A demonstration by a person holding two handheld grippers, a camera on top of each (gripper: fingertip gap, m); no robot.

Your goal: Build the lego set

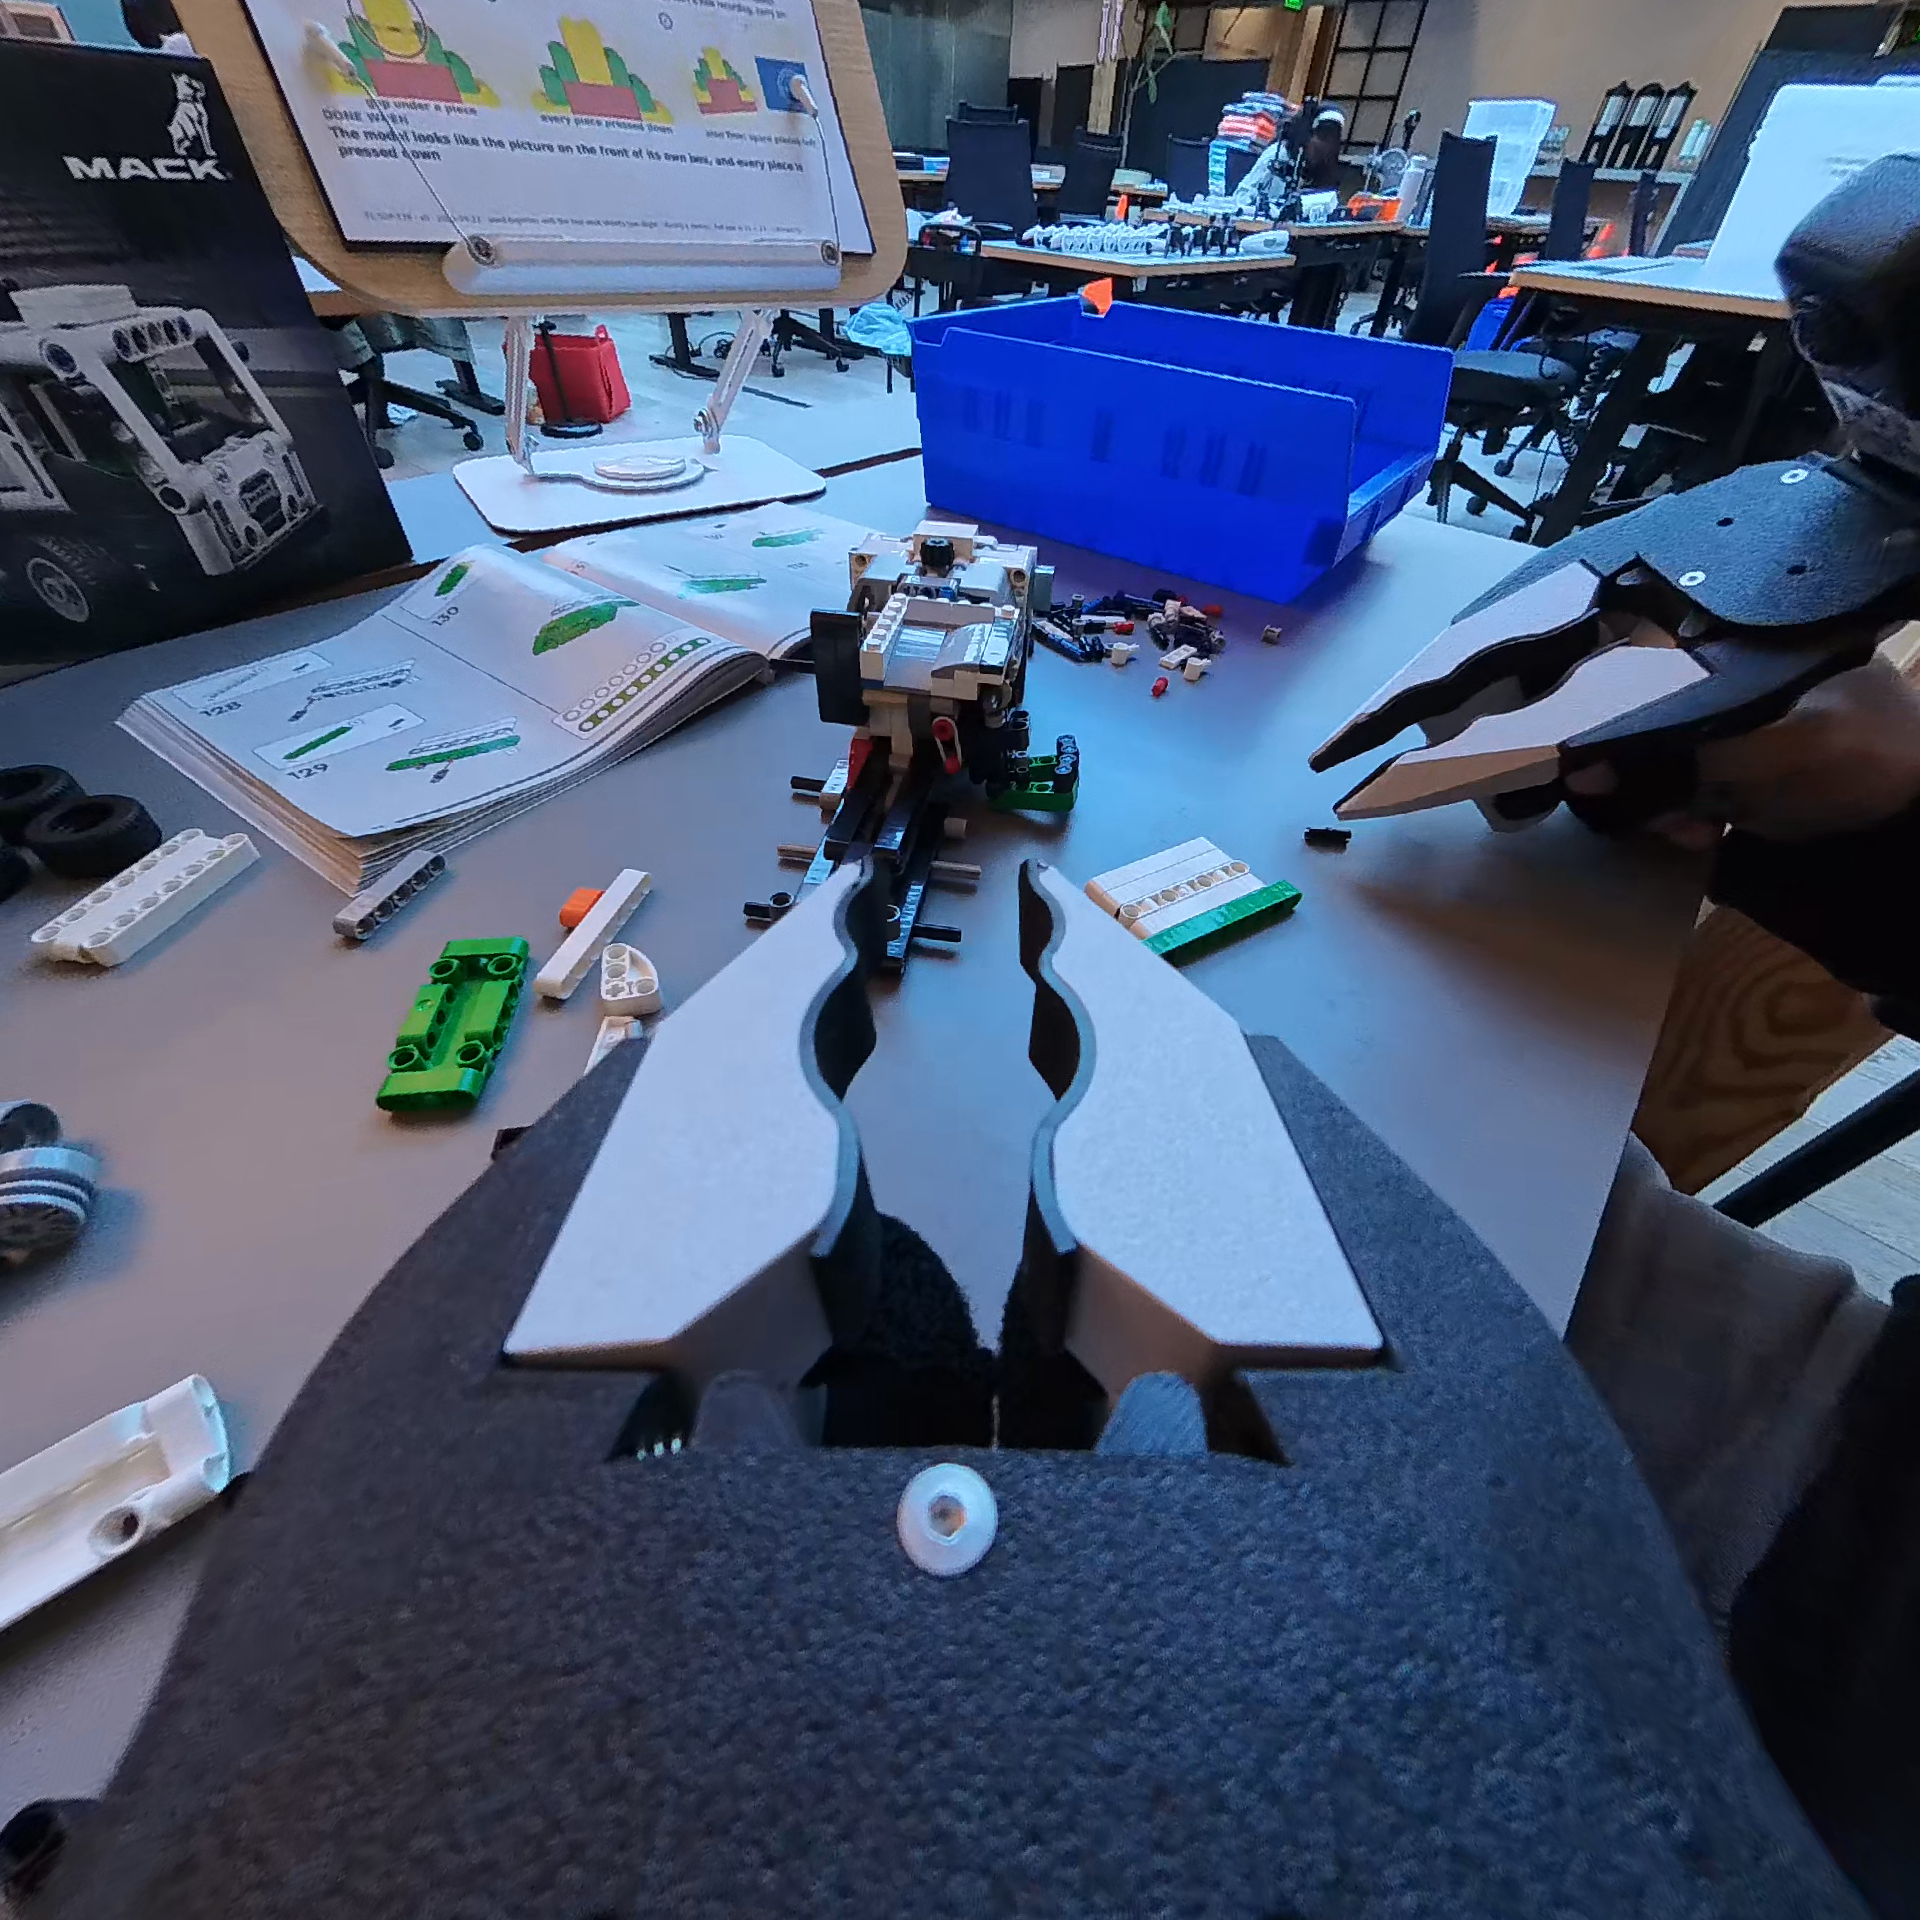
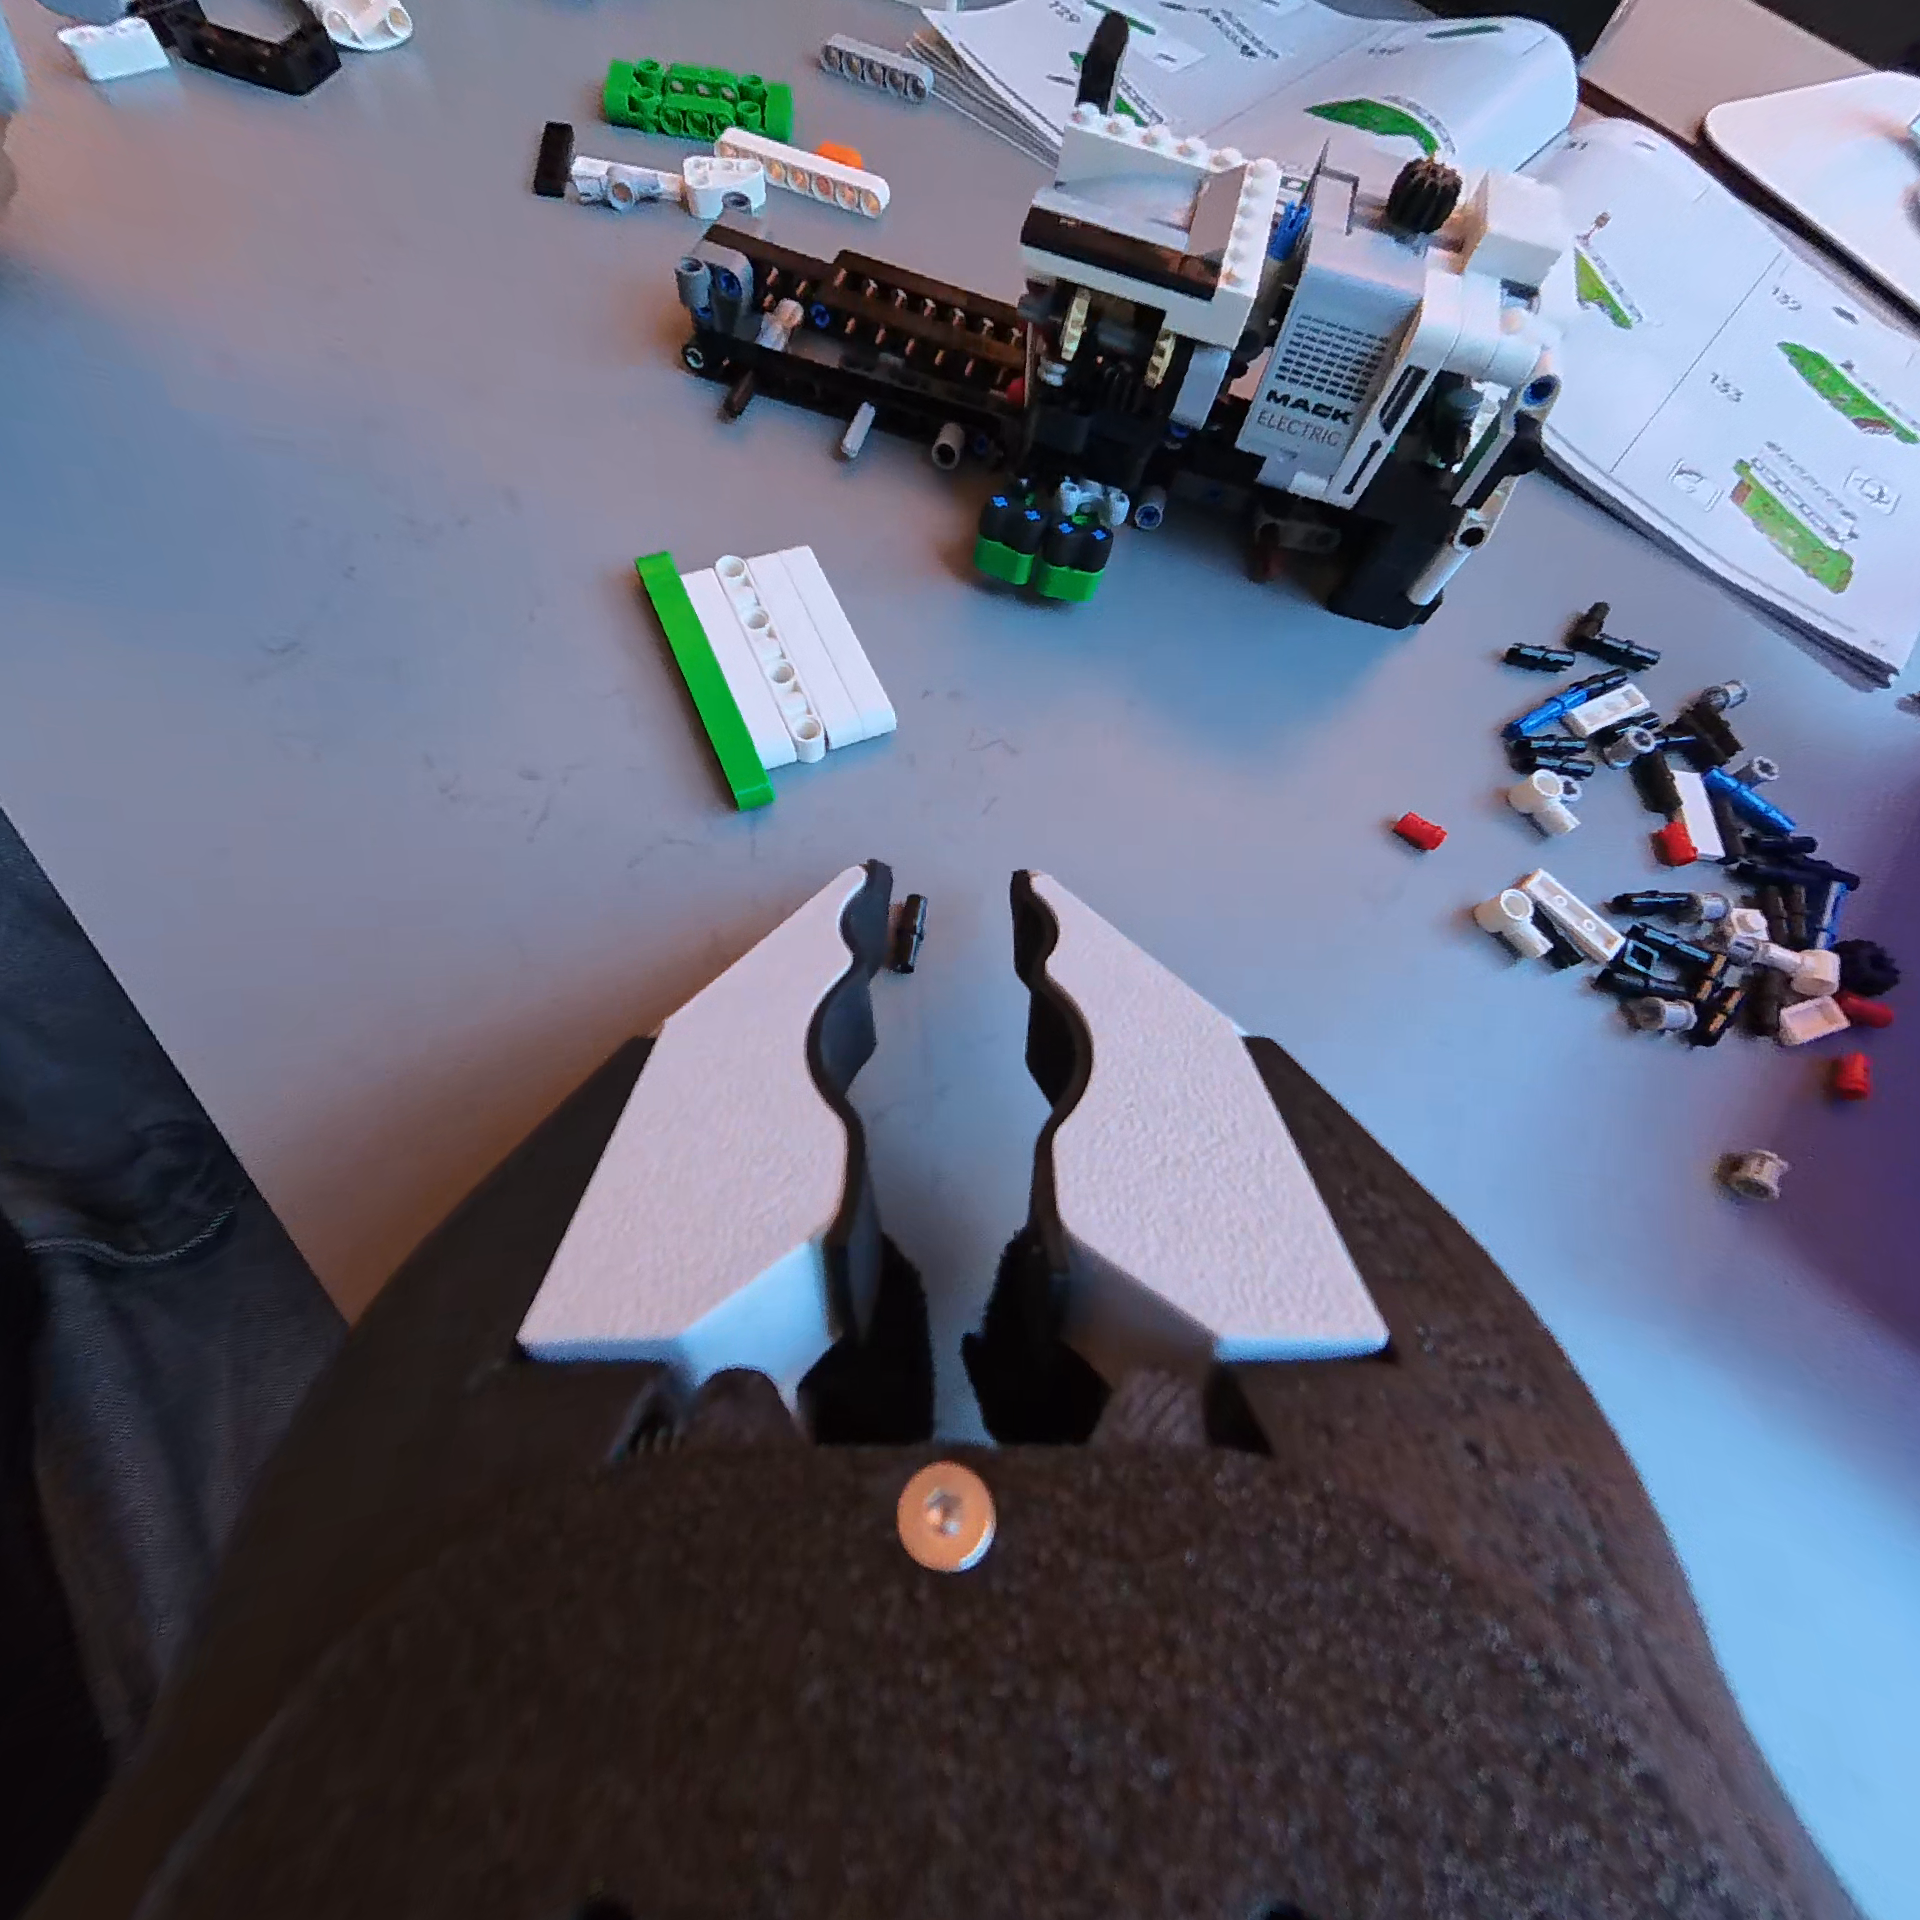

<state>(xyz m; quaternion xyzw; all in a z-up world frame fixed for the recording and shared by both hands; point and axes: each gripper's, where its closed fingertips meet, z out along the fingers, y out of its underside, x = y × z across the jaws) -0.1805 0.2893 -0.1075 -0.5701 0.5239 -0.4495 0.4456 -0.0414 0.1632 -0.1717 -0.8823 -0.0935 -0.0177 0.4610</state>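
Lego truck [image 2: 1195, 353], half built with a white cab and a long black chassis, stands on the grey table [image 2: 312, 520] at about twelve o'clock from both tools. Seen from the right wrist it lies side-on, cab toward two o'clock, chassis running toward eleven.

The right gripper [image 2: 943, 883] sits low over the table with its jaws parted a moderate way and nothing between them. A small black pin [image 2: 909, 933] lies on the table just inside its left fingertip; I cannot tell whether they touch. At eleven o'clock from that tool lies a flat white panel with a green beam [image 2: 764, 675] along one edge. A scatter of small loose pieces [image 2: 1683, 862], black, blue, white and red, lies at two to three o'clock.

The left gripper [image 1: 940, 878] is also parted and empty, pointing at the tail of the chassis. From it, the open instruction booklet [image 1: 468, 686] lies at ten o'clock, a green frame piece [image 1: 454, 1023] at nine, a blue bin [image 1: 1174, 436] at one, and the set's dark box [image 1: 156, 343] stands at ten to eleven.
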